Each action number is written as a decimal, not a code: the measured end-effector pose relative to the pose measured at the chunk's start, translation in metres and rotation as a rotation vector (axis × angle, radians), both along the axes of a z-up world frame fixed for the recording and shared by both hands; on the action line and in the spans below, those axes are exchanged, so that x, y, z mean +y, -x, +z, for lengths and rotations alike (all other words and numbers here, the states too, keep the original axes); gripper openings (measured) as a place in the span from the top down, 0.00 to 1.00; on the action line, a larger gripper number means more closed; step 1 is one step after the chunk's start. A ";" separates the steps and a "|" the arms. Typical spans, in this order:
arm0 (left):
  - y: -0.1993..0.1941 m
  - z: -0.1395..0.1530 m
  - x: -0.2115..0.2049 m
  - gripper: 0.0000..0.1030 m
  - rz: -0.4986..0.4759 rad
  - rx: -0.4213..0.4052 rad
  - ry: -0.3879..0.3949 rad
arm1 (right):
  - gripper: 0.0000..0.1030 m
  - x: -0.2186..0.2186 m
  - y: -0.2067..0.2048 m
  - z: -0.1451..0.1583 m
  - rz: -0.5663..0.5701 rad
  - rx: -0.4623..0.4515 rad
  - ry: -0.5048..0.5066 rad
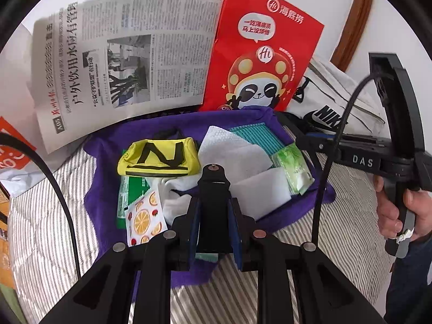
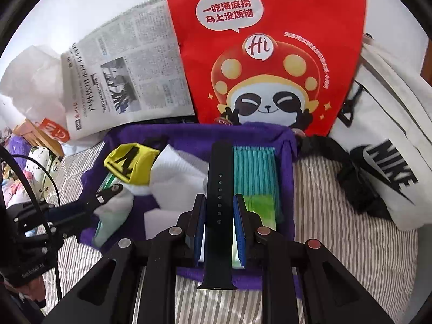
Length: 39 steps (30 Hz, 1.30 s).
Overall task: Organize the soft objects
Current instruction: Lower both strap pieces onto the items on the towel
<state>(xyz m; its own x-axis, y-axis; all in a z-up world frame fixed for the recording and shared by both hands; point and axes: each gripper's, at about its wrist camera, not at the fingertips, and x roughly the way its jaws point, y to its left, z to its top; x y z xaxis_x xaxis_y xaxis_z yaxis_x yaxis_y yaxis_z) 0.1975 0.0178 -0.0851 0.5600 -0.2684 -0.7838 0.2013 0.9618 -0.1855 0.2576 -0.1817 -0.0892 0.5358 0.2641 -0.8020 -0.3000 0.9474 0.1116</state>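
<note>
Nearest my right camera is a black strap (image 2: pixel 219 210), a watch band with a row of holes, running up between the blue pads (image 2: pixel 200 232); my right gripper (image 2: pixel 219 229) is pinching it, the lower end hanging out toward the lens. My left gripper (image 1: pixel 213 216) is clamped the same way on the other black strap piece (image 1: pixel 213 189), the one ending in a small pin.

Beyond both sets of fingers lies a purple towel (image 1: pixel 108 151) spread on the striped bedding (image 1: pixel 40 216), with the soft things piled on it: a yellow pouch (image 1: pixel 159 159) with black stripes, white cloths (image 1: pixel 229 151), a teal ribbed cloth (image 2: pixel 253 167), a green tissue pack (image 1: pixel 293 170), a white sock (image 1: pixel 175 202) and a fruit-print packet (image 1: pixel 144 218) over a green wrapper (image 1: pixel 135 186).

Behind the towel a newspaper (image 1: pixel 121 62) and a red panda bag (image 2: pixel 264 54) stand upright. To the right is a white Nike bag (image 2: pixel 391 148). A hand (image 1: pixel 394 202) shows at the left view's right edge, holding the right gripper's handle.
</note>
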 end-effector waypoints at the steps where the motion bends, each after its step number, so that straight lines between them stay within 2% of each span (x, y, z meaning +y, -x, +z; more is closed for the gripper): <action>1: -0.003 -0.003 0.000 0.80 0.000 0.005 0.003 | 0.80 0.002 -0.005 0.000 0.000 0.001 0.005; 7: -0.016 -0.020 0.008 0.80 0.018 0.031 0.015 | 0.80 0.015 -0.029 -0.006 0.015 0.012 0.030; 12: -0.021 -0.028 0.010 0.80 0.015 0.037 0.035 | 0.80 0.023 -0.041 -0.024 0.024 0.053 0.064; 19: -0.028 -0.031 0.004 0.80 -0.001 0.038 0.033 | 0.80 0.026 -0.042 -0.044 0.025 0.075 0.057; 39: -0.042 -0.055 -0.010 0.80 -0.030 0.074 0.018 | 0.80 0.024 -0.045 -0.062 0.025 0.065 0.043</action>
